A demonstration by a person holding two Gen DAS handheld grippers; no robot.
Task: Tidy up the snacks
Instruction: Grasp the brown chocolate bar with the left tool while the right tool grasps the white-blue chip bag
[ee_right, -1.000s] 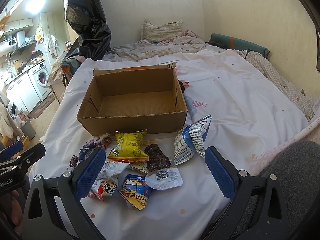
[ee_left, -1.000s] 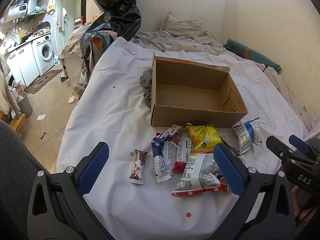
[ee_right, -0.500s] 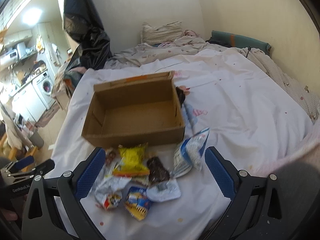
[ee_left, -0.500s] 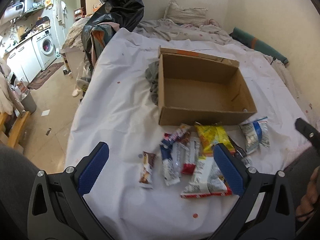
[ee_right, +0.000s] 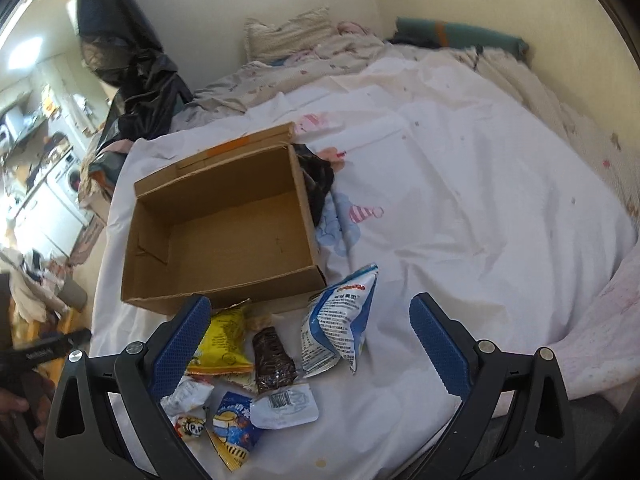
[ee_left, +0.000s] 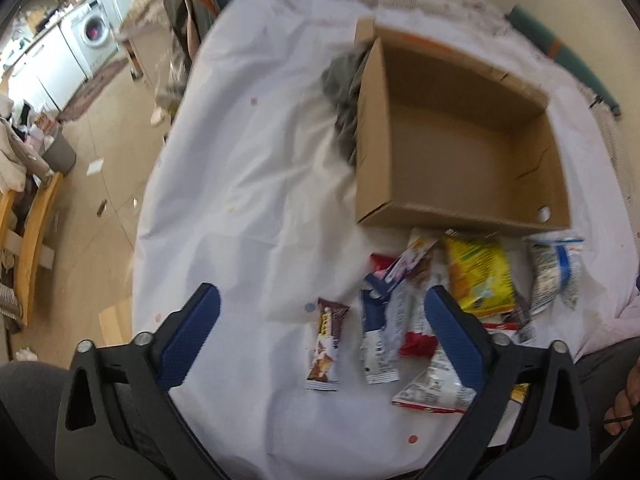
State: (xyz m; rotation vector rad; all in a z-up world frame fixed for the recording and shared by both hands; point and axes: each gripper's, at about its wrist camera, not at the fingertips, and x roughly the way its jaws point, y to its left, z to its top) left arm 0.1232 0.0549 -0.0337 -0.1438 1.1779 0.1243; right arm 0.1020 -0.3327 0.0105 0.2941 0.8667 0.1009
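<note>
Below both spread, empty tongs (ee_left: 320, 340) (ee_right: 306, 344) lie snacks (ee_right: 276, 360), beside the box (ee_right: 224, 236).

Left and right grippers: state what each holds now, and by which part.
Nothing is held. The left gripper and right gripper both have their jaws spread wide above the loose snack packets; the brown cardboard box is empty.

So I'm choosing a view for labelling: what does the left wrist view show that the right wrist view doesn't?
Left only: brown snack bar lying apart from the pile, grey cloth beside the box. Right only: dark brownie packet, pillow. Both: empty cardboard box, yellow packet, blue-white pouch, each camera's own jaws open.
</note>
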